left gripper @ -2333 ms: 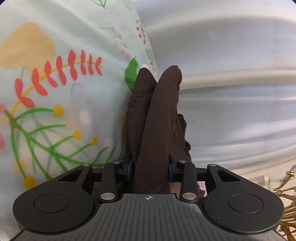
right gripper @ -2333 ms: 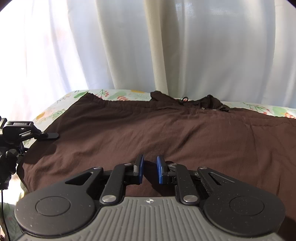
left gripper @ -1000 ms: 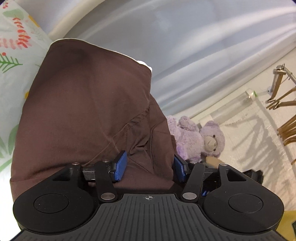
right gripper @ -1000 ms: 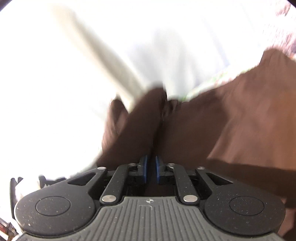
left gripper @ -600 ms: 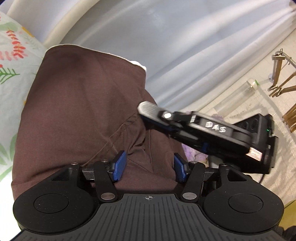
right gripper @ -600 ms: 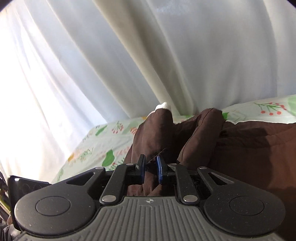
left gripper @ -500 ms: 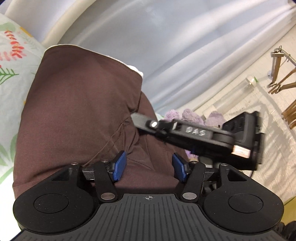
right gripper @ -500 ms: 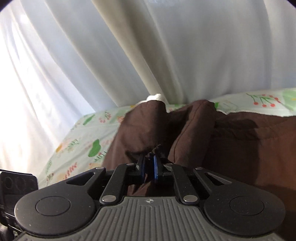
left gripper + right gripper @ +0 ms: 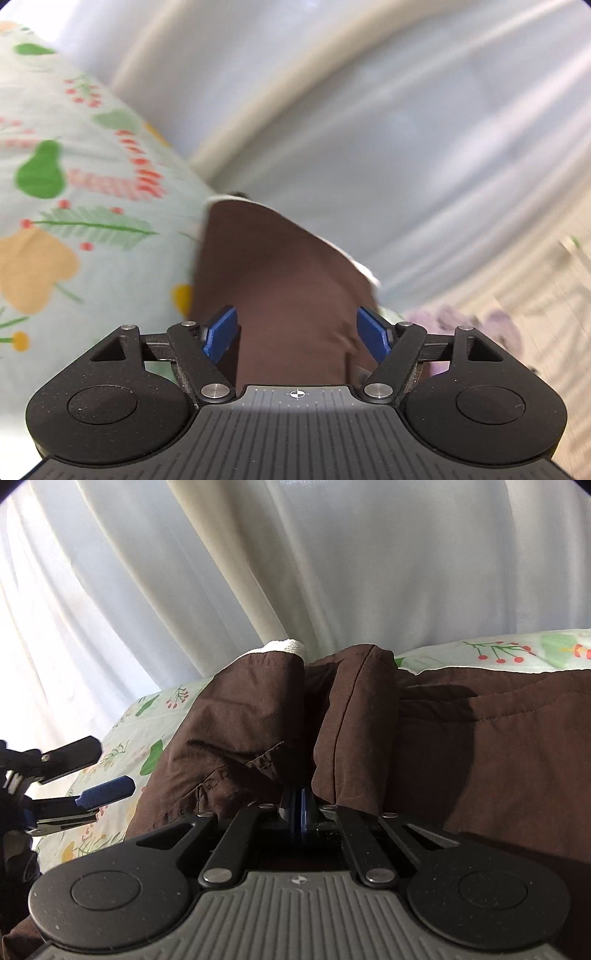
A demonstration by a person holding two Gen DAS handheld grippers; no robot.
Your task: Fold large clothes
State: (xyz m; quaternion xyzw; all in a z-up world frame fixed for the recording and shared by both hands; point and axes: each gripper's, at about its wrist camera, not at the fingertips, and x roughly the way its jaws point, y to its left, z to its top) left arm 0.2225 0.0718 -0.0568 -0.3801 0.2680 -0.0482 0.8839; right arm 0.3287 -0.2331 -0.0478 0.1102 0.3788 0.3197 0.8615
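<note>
Best bet here: keep that right tool pinched hard on the bunched edge of the brown garment and carry it over low and slow, so the fold lands flat instead of dragging the whole thing across the bed. Looks like a mid-fold moment, judging by the two humps of cloth puffed up right in front of the pressed-together blue pads, with cloth squeezed between them. Left tool spread wide, blue fingers on either side of a strip of the same garment but not biting it, so worth either re-gripping a matching corner or pinning the cloth down before the right side pulls. Left view pretty smeared, so hard to say if those fingers actually touch the fabric. Garment itself: dark chocolate brown, thin and slightly crisp-looking woven stuff, stitched seams running across, a hem or cuff standing up with a bit of white ribbed trim peeking behind it. Spread over the floral bedsheet, right up near the pale curtain, mostly covering the right half of the right-hand view. Probably slippery enough to slide on itself, so smoothing after each fold likely needed.
</note>
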